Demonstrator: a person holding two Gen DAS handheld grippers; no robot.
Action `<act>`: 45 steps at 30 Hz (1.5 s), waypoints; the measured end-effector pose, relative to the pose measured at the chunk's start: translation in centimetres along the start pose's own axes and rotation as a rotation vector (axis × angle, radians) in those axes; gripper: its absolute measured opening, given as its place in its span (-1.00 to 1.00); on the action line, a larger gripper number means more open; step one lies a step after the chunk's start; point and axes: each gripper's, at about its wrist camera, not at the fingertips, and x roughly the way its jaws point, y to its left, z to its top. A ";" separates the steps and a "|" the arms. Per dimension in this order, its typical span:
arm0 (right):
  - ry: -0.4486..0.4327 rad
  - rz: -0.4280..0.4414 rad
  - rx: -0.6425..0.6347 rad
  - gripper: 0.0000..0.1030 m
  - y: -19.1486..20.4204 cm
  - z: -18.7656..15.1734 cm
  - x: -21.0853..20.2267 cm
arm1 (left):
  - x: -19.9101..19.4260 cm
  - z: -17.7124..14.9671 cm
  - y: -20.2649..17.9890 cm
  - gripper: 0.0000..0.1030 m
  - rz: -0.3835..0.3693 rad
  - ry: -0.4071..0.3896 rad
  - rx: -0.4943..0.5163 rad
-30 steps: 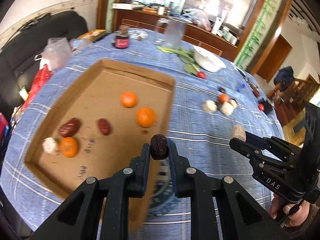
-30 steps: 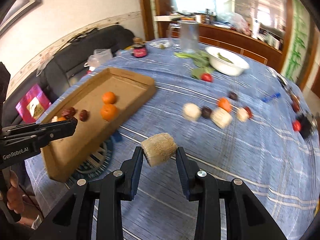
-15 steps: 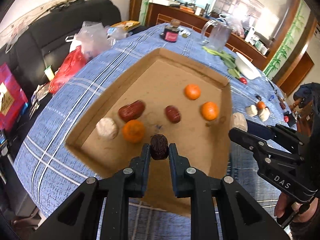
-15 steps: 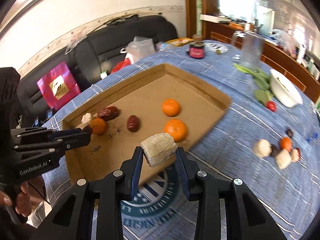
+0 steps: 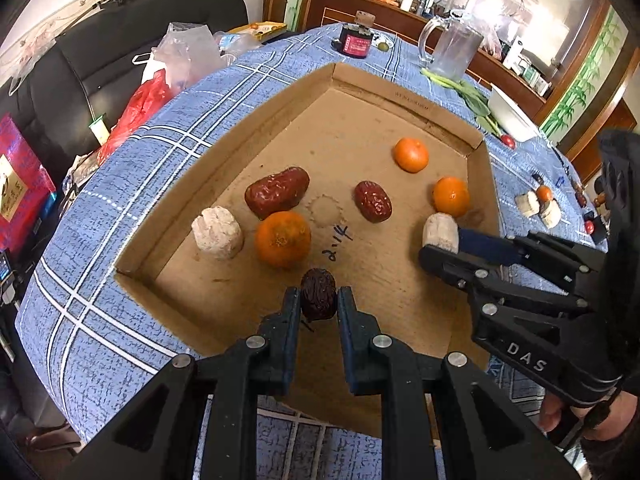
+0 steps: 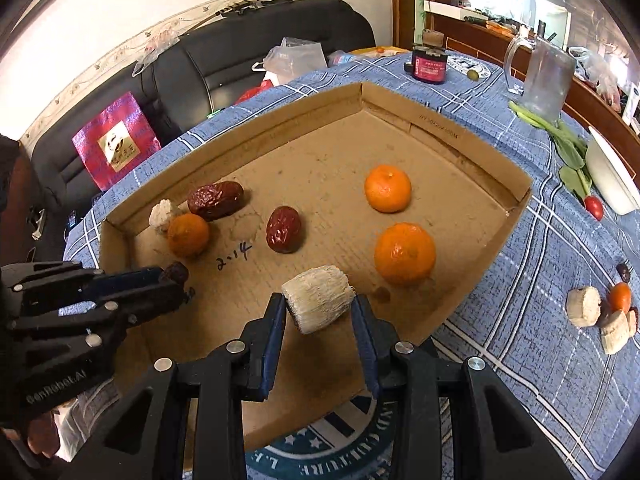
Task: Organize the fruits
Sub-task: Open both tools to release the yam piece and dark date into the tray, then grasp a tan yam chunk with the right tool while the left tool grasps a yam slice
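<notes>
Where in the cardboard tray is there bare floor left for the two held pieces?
Cardboard tray: the far corner behind the oranges is bare, and so is the near strip beneath both tools. The left end is crowded: white chunk, large date and an orange cluster there. Left tool grips a dark date; right tool a fibrous chunk.

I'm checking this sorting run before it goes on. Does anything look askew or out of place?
The cardboard tray sits unevenly, its near edge riding over a round blue-and-white mat on the blue tablecloth. Loose pieces still lie outside it on the cloth: pale chunks, a small orange and a dark date.
</notes>
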 end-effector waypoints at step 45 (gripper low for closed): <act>-0.133 -0.288 0.530 0.20 -17.6 -16.2 -18.0 | -1.0 -1.4 -24.0 0.25 -0.159 -0.089 0.454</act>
